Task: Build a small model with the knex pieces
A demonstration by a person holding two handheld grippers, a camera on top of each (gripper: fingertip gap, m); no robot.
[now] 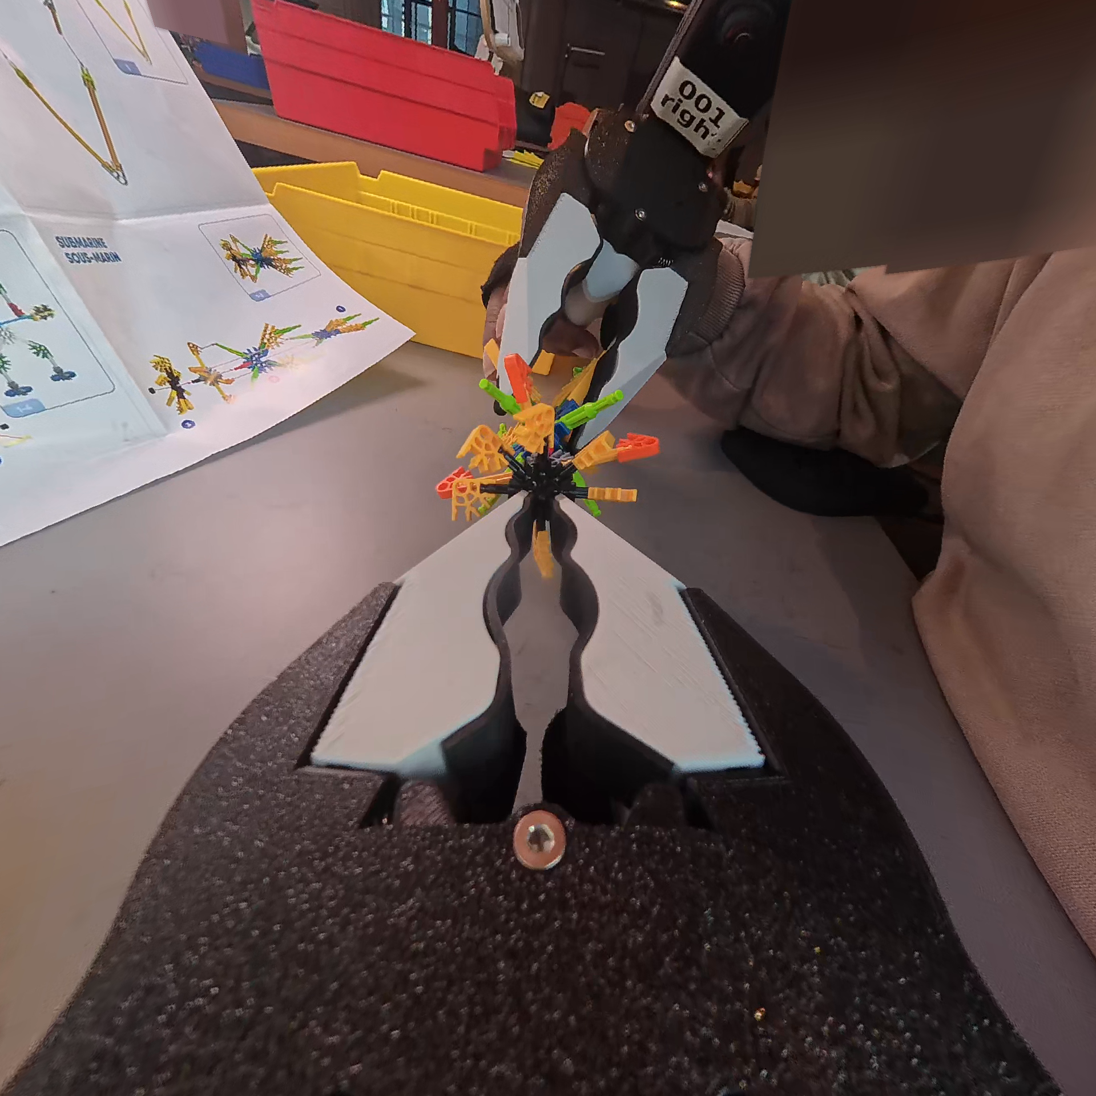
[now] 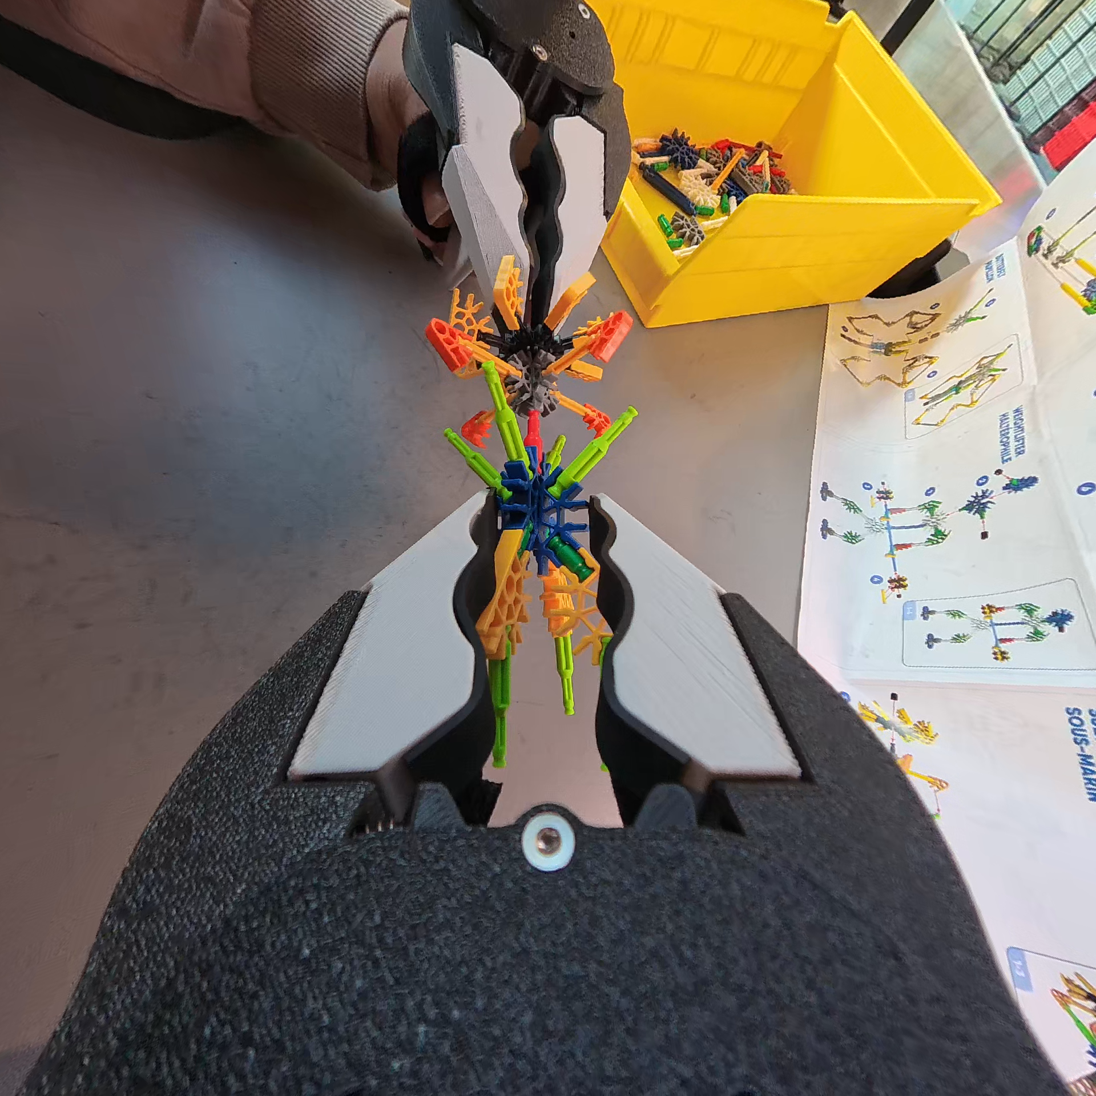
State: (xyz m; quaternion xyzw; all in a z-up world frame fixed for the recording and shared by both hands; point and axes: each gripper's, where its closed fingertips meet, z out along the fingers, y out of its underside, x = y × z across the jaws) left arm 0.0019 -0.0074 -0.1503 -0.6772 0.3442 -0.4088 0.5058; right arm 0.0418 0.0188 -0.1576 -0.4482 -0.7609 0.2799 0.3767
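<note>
A: Your yellow bin (image 2: 789, 249) holds loose rods and connectors (image 2: 706, 184) — red bins (image 1: 385, 89) are stacked behind it.

B: And your grippers?

A: They face each other over the grey table (image 2: 178, 415). Your left gripper (image 1: 541, 504) pinches the toy model (image 2: 534, 403) at its black hub — your right gripper (image 2: 541, 504), half closed, clamps the blue end. An instruction sheet (image 2: 949, 504) lies beside them.

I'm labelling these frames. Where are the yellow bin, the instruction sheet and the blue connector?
yellow bin (image 2: 789, 249): right wrist view, on its front wall.
instruction sheet (image 2: 925, 593): right wrist view, on bare paper between drawings.
blue connector (image 2: 537, 504): right wrist view, on its hub.
</note>
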